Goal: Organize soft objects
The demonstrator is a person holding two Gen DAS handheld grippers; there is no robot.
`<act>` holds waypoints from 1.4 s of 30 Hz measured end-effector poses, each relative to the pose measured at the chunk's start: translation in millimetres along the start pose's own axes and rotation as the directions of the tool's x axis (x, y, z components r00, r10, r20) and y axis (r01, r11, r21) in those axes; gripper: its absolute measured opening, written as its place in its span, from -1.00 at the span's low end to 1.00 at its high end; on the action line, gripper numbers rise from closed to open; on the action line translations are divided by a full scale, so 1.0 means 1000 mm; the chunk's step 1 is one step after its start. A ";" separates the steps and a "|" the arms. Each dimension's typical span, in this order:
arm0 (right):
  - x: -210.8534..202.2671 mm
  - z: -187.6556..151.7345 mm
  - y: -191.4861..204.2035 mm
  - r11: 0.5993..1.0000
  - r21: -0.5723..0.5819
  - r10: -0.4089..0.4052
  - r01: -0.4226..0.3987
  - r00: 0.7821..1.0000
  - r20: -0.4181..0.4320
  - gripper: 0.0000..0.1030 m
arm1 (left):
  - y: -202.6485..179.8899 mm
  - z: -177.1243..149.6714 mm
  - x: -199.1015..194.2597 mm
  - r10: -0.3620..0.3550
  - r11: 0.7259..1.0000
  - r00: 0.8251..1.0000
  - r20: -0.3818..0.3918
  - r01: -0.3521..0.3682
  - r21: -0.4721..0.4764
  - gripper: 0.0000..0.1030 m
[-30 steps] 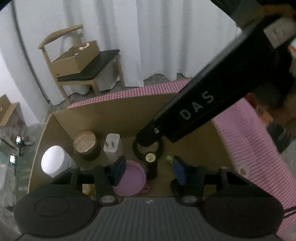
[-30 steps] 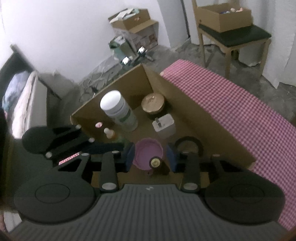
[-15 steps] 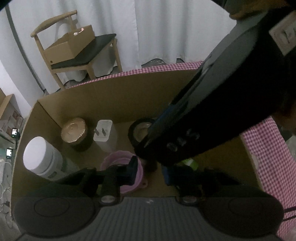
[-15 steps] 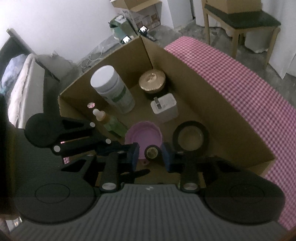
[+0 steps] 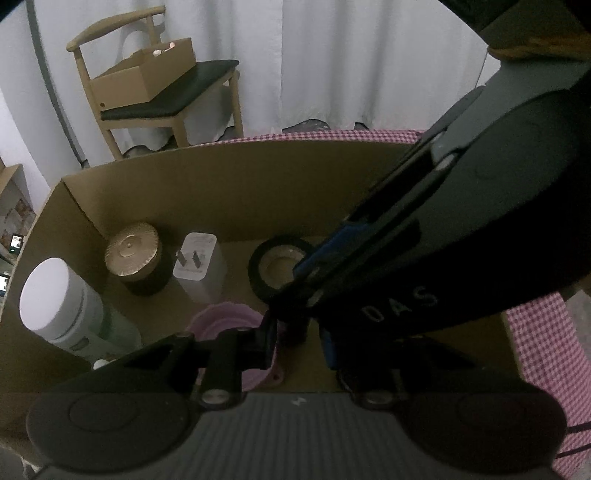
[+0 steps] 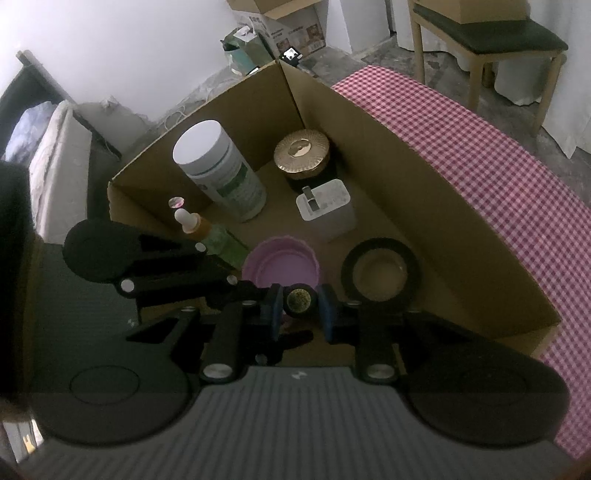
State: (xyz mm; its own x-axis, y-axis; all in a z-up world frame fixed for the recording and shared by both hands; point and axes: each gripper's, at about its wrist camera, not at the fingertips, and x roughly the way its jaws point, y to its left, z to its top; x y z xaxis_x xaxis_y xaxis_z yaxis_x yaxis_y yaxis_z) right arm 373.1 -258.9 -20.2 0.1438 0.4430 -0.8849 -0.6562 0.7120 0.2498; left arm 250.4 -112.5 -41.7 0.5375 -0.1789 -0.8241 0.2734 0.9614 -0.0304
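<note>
An open cardboard box (image 6: 424,184) stands on a pink checked cloth. Inside are a white-lidded canister (image 6: 218,170), a gold-lidded dark jar (image 6: 303,153), a white charger (image 6: 325,206), a pink bowl (image 6: 280,264), a black tape roll (image 6: 380,273), a dropper bottle (image 6: 199,229) and a small dark bottle with a gold cap (image 6: 300,300). My right gripper (image 6: 300,308) has its blue pads on both sides of that small bottle. My left gripper (image 5: 295,341) reaches into the box beside it, and the right gripper's body hides much of it.
The pink checked cloth (image 6: 498,166) covers the table right of the box. A wooden chair (image 5: 162,99) carrying a cardboard box stands by white curtains. More boxes and clutter (image 6: 273,26) lie on the floor beyond the box.
Both grippers have lowered into the box. My right gripper's jaws have narrowed around the small gold-capped bottle. The left gripper has moved in close beside it.
</note>
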 end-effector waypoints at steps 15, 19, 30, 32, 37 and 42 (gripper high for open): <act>-0.016 -0.007 -0.008 0.997 -0.018 -0.080 0.079 0.996 -0.033 -0.84 | -0.019 0.006 0.007 -0.074 0.996 0.996 0.049 0.077 -0.046 -0.49; -0.020 -0.010 -0.009 0.995 -0.024 -0.095 0.094 0.995 -0.040 -0.88 | -0.026 0.007 0.011 -0.094 0.994 0.994 0.054 0.097 -0.055 -0.49; -0.024 -0.014 -0.015 0.994 -0.002 -0.108 0.108 0.993 -0.040 -0.88 | -0.036 0.005 0.016 -0.108 0.993 0.992 0.060 0.111 -0.044 -0.49; -0.026 -0.014 -0.016 0.994 0.005 -0.113 0.113 0.993 -0.035 -0.87 | -0.035 0.005 0.016 -0.106 0.993 0.993 0.058 0.109 -0.051 -0.47; -0.043 -0.009 -0.021 0.990 0.034 -0.135 0.134 0.991 0.013 -0.84 | -0.035 0.002 0.005 -0.090 0.994 0.994 0.066 0.094 -0.051 -0.21; -0.063 0.002 -0.026 0.986 0.066 -0.160 0.156 0.985 0.061 -0.83 | -0.031 0.001 -0.008 -0.069 0.996 0.995 0.076 0.074 -0.056 -0.13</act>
State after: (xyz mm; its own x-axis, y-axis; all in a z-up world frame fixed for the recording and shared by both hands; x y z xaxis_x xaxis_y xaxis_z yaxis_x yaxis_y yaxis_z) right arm 382.3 -304.3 29.5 0.2916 0.3562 -0.8878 -0.5758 0.8064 0.1344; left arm 238.6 -141.1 -33.7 0.5763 -0.2606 -0.7745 0.2671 0.9558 -0.1229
